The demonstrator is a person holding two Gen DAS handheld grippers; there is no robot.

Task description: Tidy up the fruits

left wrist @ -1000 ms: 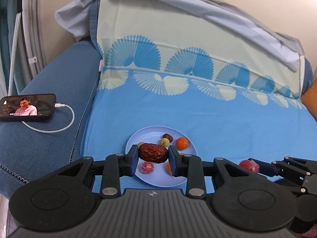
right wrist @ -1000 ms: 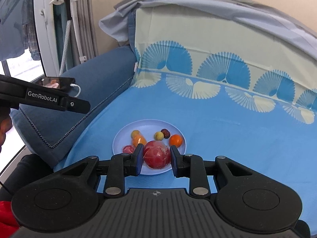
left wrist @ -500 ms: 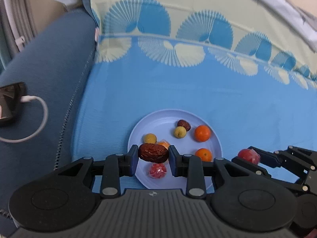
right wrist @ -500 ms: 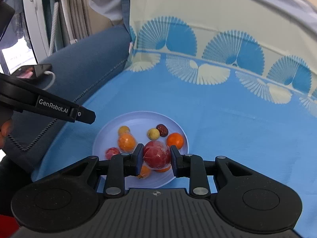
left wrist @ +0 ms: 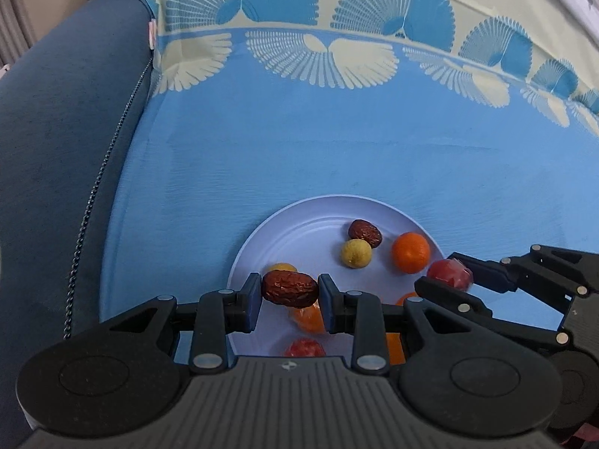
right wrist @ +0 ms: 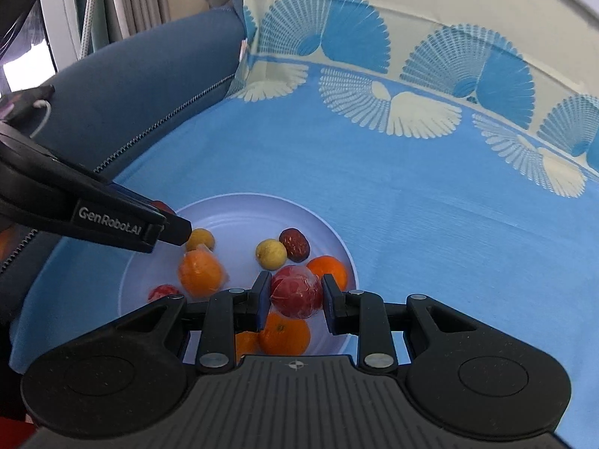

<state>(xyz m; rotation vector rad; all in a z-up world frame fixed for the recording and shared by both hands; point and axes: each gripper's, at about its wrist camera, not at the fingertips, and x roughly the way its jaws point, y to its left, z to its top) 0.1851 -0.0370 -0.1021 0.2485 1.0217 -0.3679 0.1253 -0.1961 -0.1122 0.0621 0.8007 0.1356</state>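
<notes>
Both grippers are sinking closer over the plate (left wrist: 262,247), the left gripper (left wrist: 289,292) clamping a date (left wrist: 290,287), the right gripper (right wrist: 295,297) a wrapped red fruit (right wrist: 296,295), probably nearing release.

Each camera sits on a gripper and looks forward and down along its fingers, close above the plate (left wrist: 243,254) (right wrist: 337,247). Both views share the plate of fruit and the blue cloth (left wrist: 337,157) (right wrist: 430,205).

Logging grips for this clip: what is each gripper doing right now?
Left gripper: shut on the wrinkled dark red date.
Right gripper: shut on the round red plastic-wrapped fruit.
</notes>
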